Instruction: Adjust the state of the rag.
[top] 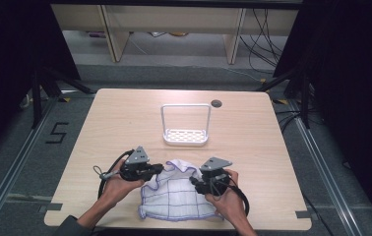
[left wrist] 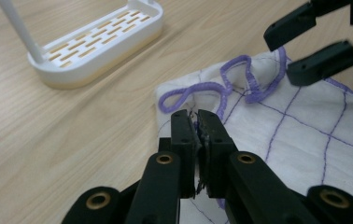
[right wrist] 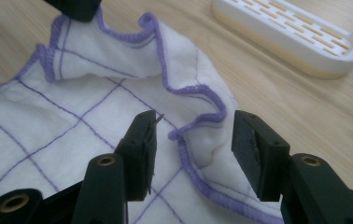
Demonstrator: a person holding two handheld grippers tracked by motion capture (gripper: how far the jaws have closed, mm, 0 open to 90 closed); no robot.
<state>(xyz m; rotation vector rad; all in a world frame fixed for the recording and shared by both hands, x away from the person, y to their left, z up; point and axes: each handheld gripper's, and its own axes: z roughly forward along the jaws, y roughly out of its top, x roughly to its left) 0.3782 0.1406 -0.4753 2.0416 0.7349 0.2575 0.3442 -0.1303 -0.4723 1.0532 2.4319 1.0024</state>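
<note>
Centrally on the near half of the wooden table (top: 125, 123), a white cloth (top: 179, 196) with purple grid lines and a purple stitched hem is spread, its far edge rumpled into folds. The left gripper (top: 158, 169) is seen with its jaws closed tight on the cloth's far left corner; in the left gripper view (left wrist: 197, 128) fabric is pinched between the two black pads. The right gripper (top: 194, 183) is held over the cloth's right side with its jaws apart; in the right gripper view (right wrist: 191, 140) a raised fold of the hem lies between the pads, and no pressing on it can be made out.

Beyond the cloth, well apart from it, a white slotted rack (top: 185, 135) with a tall loop handle is stood near the table's middle, and a dark round cable hole (top: 216, 103) is set near the far edge. Nothing is placed between rack and cloth, so bare wood is left there and on both flanks. The cloth's near hem is laid close to the table's near edge. Past the far edge, desk legs and trailing cables are visible on the floor, and dark stands are posted at both far corners.
</note>
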